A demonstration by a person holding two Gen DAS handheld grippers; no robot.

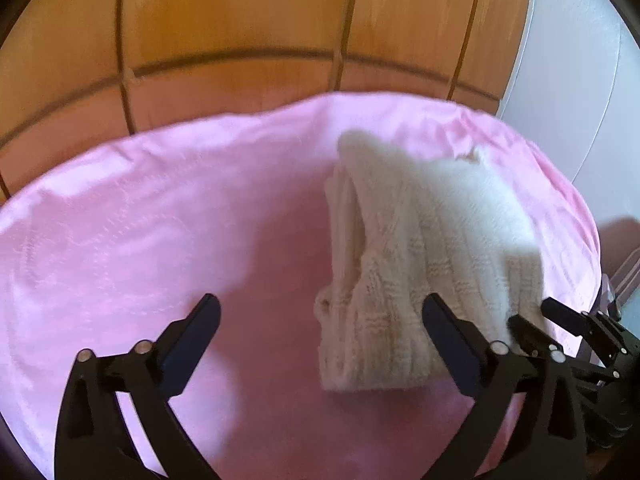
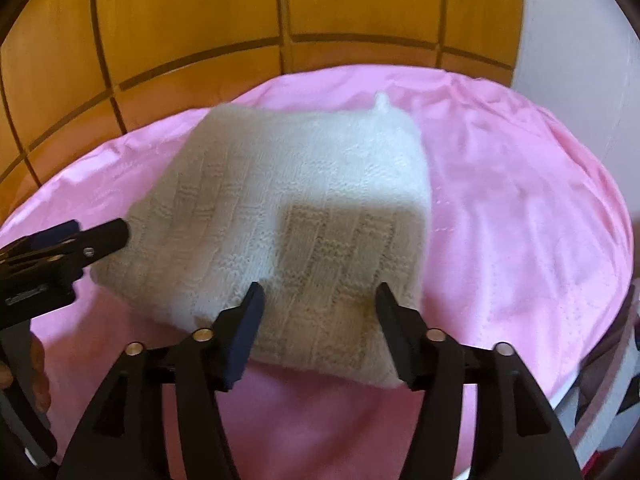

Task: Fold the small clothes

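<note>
A folded cream knitted garment (image 1: 424, 240) (image 2: 288, 208) lies flat on a pink cloth (image 1: 120, 240) (image 2: 520, 220). My left gripper (image 1: 320, 308) is open wide, its fingers low over the cloth on either side of the garment's left near corner, and nothing is gripped. Seen from the right wrist view, the left gripper (image 2: 92, 234) sits at the garment's left edge. My right gripper (image 2: 320, 292) is open, its fingertips over the garment's near edge without pinching it. In the left wrist view the right gripper (image 1: 536, 318) appears at the garment's right near corner.
A wooden panelled board (image 1: 240, 40) (image 2: 240, 20) rises behind the pink cloth. A white surface (image 1: 580, 80) stands at the right. The cloth's right edge drops off near a dark striped item (image 1: 624, 276). Part of a hand (image 2: 36, 380) shows at the lower left.
</note>
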